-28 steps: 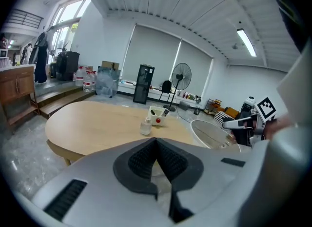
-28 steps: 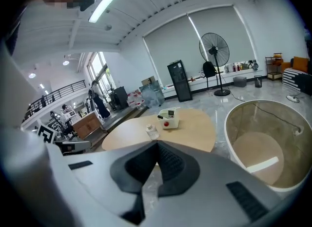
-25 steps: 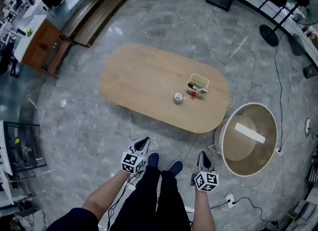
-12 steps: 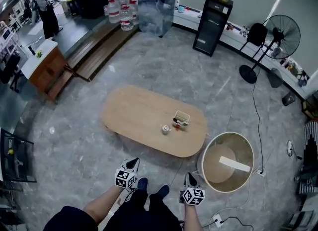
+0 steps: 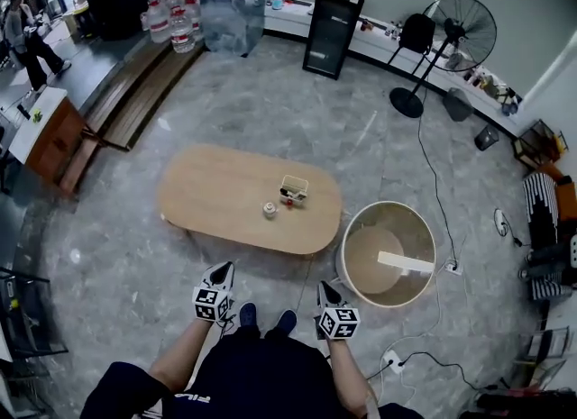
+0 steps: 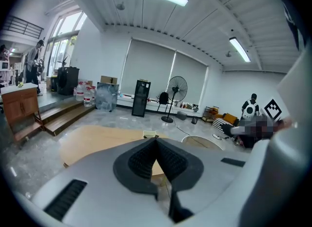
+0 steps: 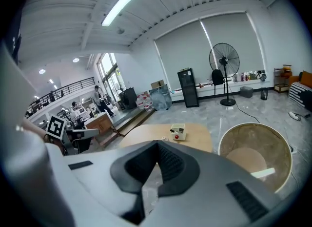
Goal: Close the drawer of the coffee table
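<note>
Moved: coffee table (image 5: 216, 194) now sits farther away | left gripper (image 5: 221, 269) and right gripper (image 5: 323, 288) both clenched, empty | risk: drawer unseen, approach may take wrong side.

The bench (image 5: 212, 194) at centre frame is showing pale, matt wood — smooth-topped — while the floor (image 5: 361, 138) around it is gleaming like polished grey marbled stone.
</note>
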The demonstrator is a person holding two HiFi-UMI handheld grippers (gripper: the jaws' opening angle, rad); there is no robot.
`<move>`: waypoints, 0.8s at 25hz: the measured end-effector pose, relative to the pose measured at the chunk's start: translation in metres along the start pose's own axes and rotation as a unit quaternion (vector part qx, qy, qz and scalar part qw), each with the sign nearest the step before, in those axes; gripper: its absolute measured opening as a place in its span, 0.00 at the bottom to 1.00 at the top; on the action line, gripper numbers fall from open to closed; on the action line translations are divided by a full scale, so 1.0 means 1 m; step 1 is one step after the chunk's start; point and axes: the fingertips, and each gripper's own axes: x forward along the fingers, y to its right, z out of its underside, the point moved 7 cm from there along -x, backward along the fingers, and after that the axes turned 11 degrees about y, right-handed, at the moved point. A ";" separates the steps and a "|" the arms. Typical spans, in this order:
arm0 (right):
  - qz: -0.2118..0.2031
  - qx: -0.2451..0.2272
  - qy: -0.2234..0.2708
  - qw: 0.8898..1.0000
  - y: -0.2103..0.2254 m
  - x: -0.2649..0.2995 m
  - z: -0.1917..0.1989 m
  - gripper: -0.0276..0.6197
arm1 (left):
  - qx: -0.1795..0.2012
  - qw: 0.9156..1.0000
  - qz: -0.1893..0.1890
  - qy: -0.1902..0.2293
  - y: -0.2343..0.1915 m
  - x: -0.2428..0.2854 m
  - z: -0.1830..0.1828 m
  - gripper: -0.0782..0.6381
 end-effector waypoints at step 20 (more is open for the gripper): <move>-0.017 -0.028 0.080 0.996 -0.019 -0.063 -0.068 0.08 | 0.033 0.998 0.002 0.048 0.026 -0.060 -0.059 0.14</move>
